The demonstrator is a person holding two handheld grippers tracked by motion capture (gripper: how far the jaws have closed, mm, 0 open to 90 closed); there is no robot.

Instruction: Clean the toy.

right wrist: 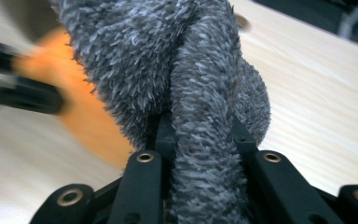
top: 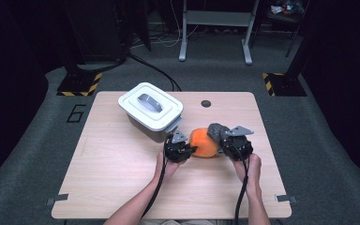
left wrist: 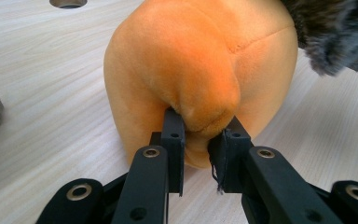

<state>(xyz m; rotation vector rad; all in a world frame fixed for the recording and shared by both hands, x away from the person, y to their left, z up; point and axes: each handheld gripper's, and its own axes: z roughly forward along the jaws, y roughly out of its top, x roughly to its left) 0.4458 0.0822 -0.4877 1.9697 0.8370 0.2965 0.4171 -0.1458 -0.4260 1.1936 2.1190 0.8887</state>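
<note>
High view looks down from above; both gripper views sit close, sharing the orange plush (left wrist: 200,70).

Table (top: 122,178) evenly lit from above; surroundings left dark. Soft shadows only, no glare noted. Right gripper view blurred at left edge; grey fur rendered sharp.

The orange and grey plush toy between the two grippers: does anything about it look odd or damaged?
No damage shows. The orange and grey plush toy is pinched from both sides: the left gripper squeezes an orange fold, and the right gripper clamps its grey fuzzy part.
</note>
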